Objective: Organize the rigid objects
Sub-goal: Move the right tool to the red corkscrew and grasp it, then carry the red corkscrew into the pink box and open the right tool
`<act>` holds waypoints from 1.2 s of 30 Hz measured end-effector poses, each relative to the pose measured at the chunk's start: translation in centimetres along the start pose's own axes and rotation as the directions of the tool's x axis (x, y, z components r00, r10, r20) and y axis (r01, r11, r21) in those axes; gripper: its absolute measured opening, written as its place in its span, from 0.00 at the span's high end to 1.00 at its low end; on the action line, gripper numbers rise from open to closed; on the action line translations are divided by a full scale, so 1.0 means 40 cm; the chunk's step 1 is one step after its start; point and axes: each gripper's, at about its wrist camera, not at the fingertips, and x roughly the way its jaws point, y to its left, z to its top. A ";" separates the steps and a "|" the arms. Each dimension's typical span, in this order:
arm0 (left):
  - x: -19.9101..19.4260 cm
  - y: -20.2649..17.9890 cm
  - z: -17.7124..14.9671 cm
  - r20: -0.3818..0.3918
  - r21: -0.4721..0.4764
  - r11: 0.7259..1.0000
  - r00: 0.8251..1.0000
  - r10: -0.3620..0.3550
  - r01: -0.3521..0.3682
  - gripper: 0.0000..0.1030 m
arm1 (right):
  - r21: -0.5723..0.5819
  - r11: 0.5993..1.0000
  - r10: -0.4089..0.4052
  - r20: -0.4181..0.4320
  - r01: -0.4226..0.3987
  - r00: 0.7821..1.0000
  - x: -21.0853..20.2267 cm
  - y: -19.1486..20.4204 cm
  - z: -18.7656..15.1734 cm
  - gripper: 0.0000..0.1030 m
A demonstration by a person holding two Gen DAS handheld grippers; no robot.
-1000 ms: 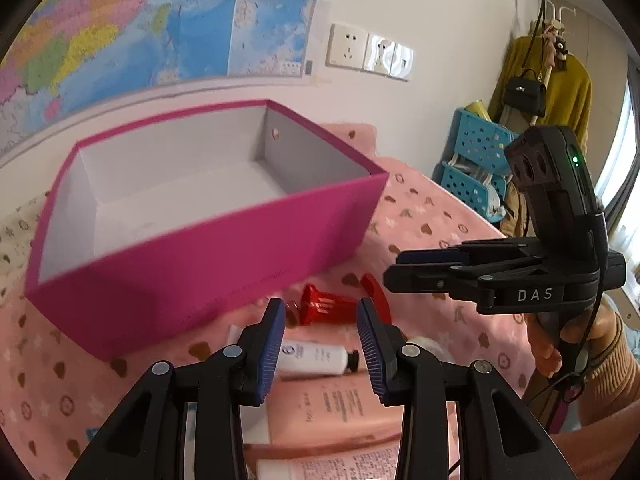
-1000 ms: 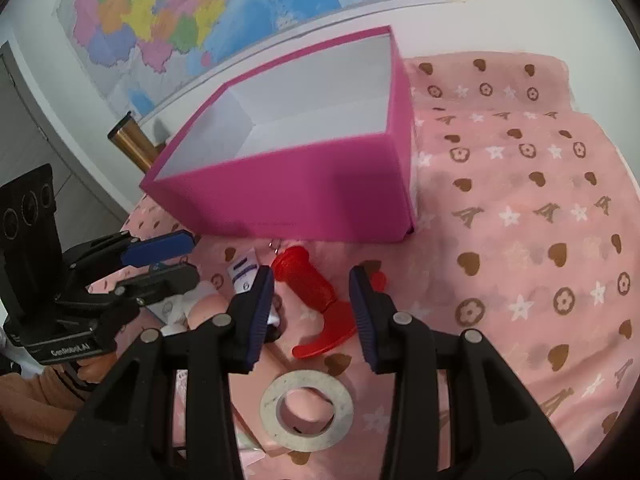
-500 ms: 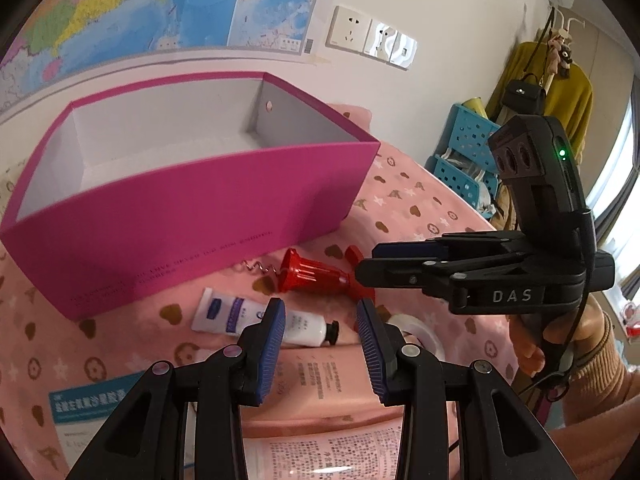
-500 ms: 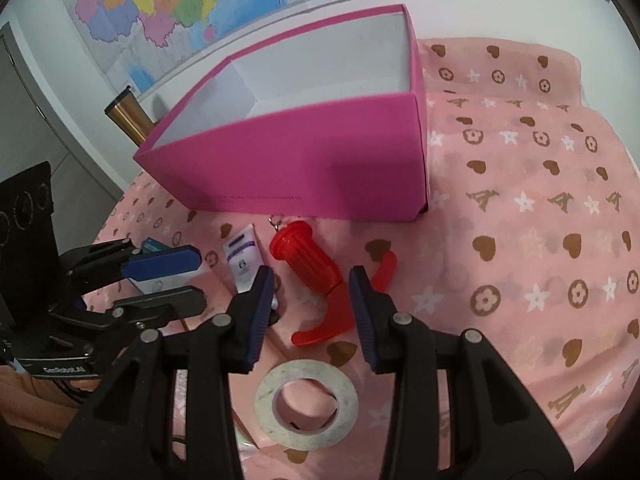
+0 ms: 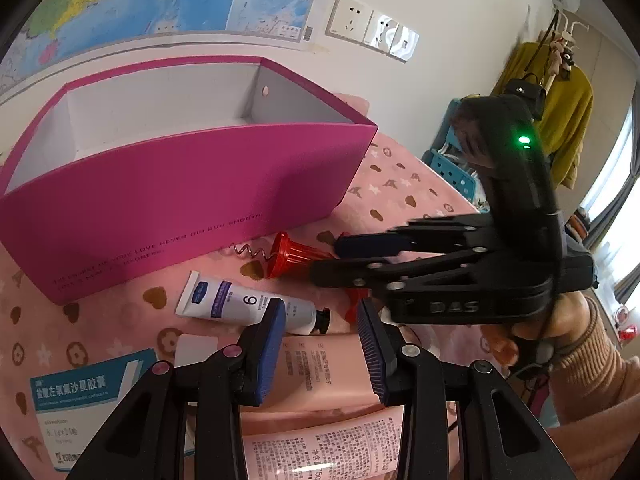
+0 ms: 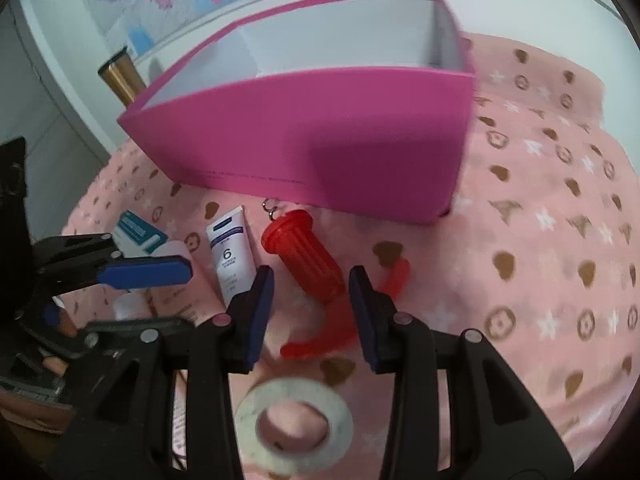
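Observation:
An open, empty magenta box (image 5: 192,184) (image 6: 320,136) stands on the pink patterned cloth. A red corkscrew (image 6: 308,260) (image 5: 296,258) lies in front of it, metal spiral toward the box. My right gripper (image 6: 311,284) is open, its fingers on either side of the corkscrew's ribbed body, low over it; it also shows in the left wrist view (image 5: 352,256). My left gripper (image 5: 322,320) is open and empty above the cap end of a white tube (image 5: 248,306) (image 6: 232,254).
A roll of white tape (image 6: 294,424) lies near the right gripper's base. A pink tube (image 5: 320,372) and a teal-and-white medicine carton (image 5: 80,400) (image 6: 138,236) lie near the left gripper. A bronze flask (image 6: 120,76) stands behind the box.
Both grippers have dropped lower and moved forward. The right gripper's fingers now straddle the red corkscrew. The left gripper has come down over the white tube.

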 end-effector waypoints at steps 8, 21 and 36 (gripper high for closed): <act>-0.002 0.031 -0.003 -0.004 -0.040 0.999 1.000 0.016 -0.016 0.64 | -0.090 0.996 -0.018 -0.056 0.013 0.998 0.054 0.014 0.025 0.60; -0.004 0.030 0.000 0.003 -0.044 0.999 1.000 -0.015 0.015 0.64 | -0.115 0.993 0.003 0.020 -0.001 1.000 -0.003 0.022 0.019 0.74; -0.002 -0.016 0.036 0.038 0.000 0.999 0.998 -0.048 0.048 0.63 | -0.069 0.995 0.079 0.226 -0.065 0.971 -0.212 0.040 0.053 0.74</act>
